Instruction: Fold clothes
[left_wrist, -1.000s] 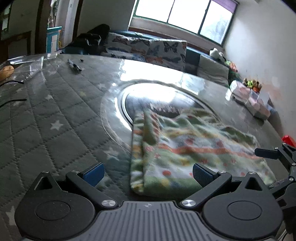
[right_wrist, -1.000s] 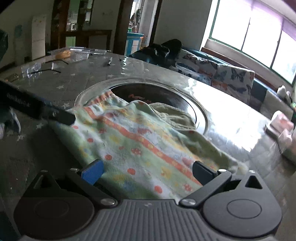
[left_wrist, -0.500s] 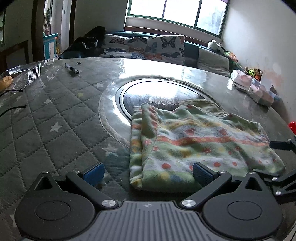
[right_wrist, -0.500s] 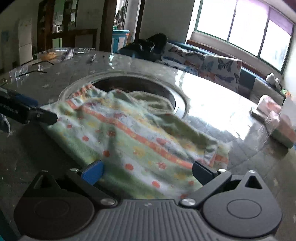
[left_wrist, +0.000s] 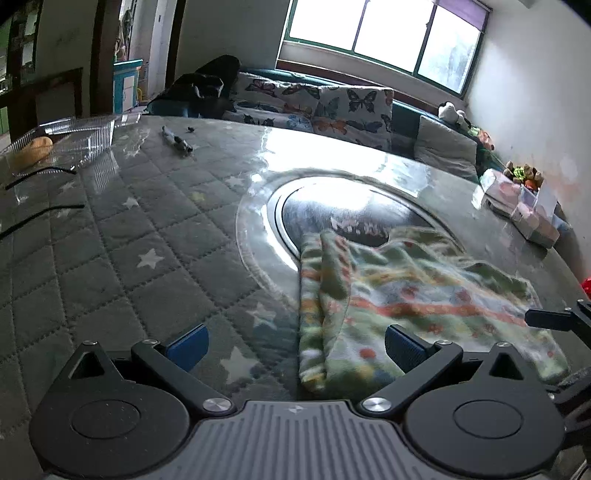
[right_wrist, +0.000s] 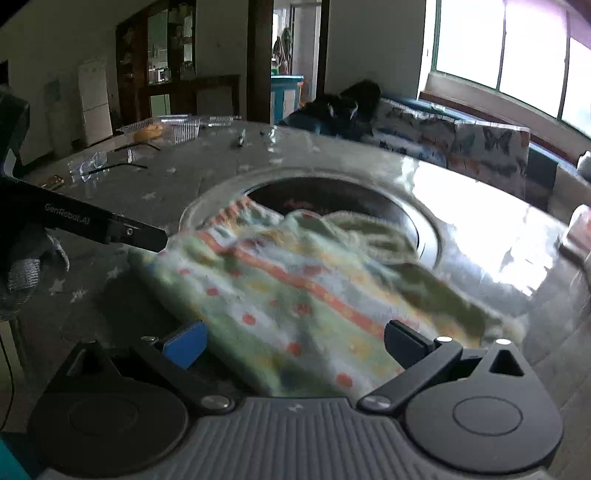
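Both tongs have moved closer to the cloth since a moment ago. Left tongs (left_wrist: 293, 347) are wide open and hold nothing. Right tongs (right_wrist: 293, 343) are wide open and empty too. The spotty green cloth (left_wrist: 406, 302) lies folded on the table (left_wrist: 129, 236), at about 1 o'clock from the left tongs. A clear tray (left_wrist: 74, 136) sits far off at 10 o'clock.

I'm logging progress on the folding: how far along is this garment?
Partly done: the patterned garment lies on the table with its left edge already doubled over. Nothing is in hand; the left gripper and right gripper both have open jaws. Further folds remain.
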